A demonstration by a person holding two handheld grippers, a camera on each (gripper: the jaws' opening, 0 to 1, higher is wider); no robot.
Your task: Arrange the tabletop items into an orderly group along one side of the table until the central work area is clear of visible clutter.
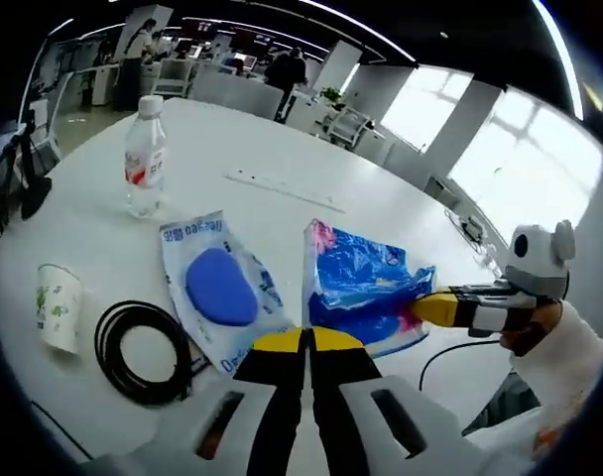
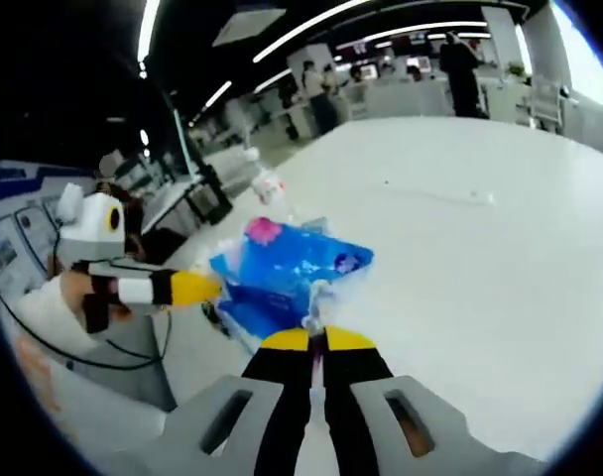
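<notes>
A crinkled blue packet (image 1: pixel 361 283) with pink print lies on the white table (image 1: pixel 282 139), its right corner raised. My right gripper (image 1: pixel 432 308) comes in from the right, shut on that corner. In the right gripper view the packet (image 2: pixel 282 273) runs down into the shut yellow tips of my right gripper (image 2: pixel 316 340). My left gripper (image 1: pixel 306 340) is shut, its tips at the packet's near edge; I cannot tell whether it pinches anything. From the other side, my left gripper (image 2: pixel 200 288) touches the packet's left edge. A second packet (image 1: pixel 222 288), holding a blue oval pad, lies just left.
A clear water bottle (image 1: pixel 145 159) stands at the far left, a paper cup (image 1: pixel 59 307) and a coiled black cable (image 1: pixel 138 352) nearer. A thin white strip (image 1: pixel 282 188) lies further back. A black stand (image 1: pixel 29 178) sits at the left edge. People and desks are beyond.
</notes>
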